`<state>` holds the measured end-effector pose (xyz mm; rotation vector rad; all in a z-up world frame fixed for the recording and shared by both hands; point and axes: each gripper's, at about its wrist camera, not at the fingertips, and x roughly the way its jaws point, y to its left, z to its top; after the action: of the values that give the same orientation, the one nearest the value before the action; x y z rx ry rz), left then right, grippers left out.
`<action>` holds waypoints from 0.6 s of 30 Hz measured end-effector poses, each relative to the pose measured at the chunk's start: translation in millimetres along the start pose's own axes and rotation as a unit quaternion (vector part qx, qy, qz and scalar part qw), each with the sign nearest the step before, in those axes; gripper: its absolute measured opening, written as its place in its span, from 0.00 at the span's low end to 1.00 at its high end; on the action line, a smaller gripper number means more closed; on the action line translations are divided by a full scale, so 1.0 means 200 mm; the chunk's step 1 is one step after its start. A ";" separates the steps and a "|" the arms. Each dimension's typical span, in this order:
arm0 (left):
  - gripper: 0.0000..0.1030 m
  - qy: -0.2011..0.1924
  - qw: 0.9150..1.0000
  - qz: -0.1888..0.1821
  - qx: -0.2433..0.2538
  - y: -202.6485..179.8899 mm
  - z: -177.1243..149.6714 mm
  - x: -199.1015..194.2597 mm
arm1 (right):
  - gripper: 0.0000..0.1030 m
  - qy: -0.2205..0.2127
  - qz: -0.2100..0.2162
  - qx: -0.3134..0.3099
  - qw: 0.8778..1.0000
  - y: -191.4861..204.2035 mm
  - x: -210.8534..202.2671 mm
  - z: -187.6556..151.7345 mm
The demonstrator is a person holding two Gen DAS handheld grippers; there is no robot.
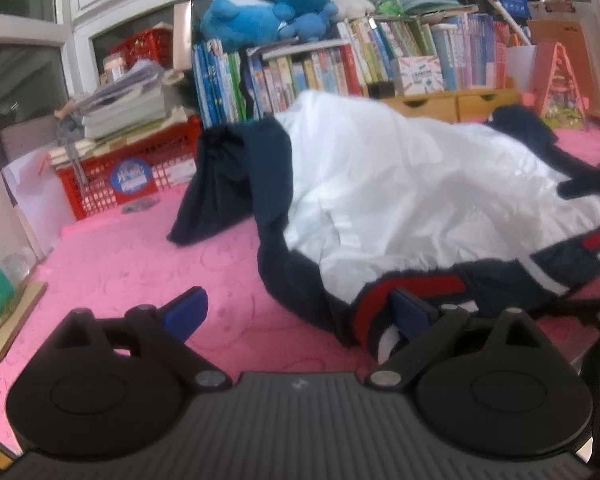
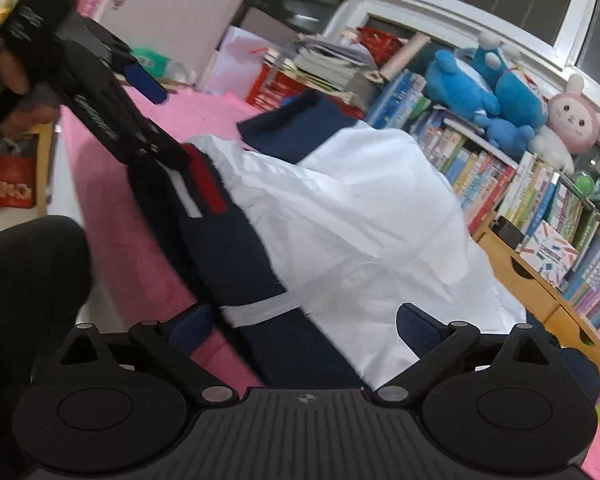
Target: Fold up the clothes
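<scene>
A jacket point(image 1: 400, 184) with white lining, navy edges and a red-and-white striped hem lies bunched on the pink bed cover point(image 1: 140, 256). My left gripper point(image 1: 300, 312) is open at its near hem; the right blue finger touches the striped band, the left one is over bare cover. My right gripper point(image 2: 304, 320) is open, its jaws on either side of the jacket's point(image 2: 340, 216) navy edge and a white stripe. The left gripper point(image 2: 112, 92) also shows in the right wrist view, held by a hand at the hem's far end.
A red crate point(image 1: 128, 176) with stacked papers stands at the back left. A shelf of books point(image 1: 340, 68) with blue and pink plush toys point(image 1: 268, 8) runs along the back. A wooden drawer unit point(image 2: 540, 292) is at the right. A dark-trousered leg point(image 2: 24, 280) is beside the bed.
</scene>
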<state>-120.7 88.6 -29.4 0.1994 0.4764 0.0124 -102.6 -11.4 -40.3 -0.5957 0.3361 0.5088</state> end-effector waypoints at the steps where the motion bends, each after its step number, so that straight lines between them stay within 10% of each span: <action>1: 0.94 -0.004 1.000 -0.008 -0.001 0.00 0.00 -0.01 | 0.96 -0.001 -0.004 0.004 1.000 -0.01 0.00 0.01; 7: 0.94 -0.014 0.995 -0.094 -0.013 -0.01 -0.03 -0.04 | 0.95 -0.017 -0.031 0.042 0.998 -0.08 -0.02 0.02; 18: 0.95 0.008 0.998 -0.053 0.031 -0.08 -0.06 0.02 | 0.95 -0.052 -0.084 0.110 0.989 -0.17 -0.07 0.01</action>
<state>-123.8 74.9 -44.8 0.2340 0.5042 -0.1053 -94.5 -38.7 -17.2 -0.3780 0.2372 0.3336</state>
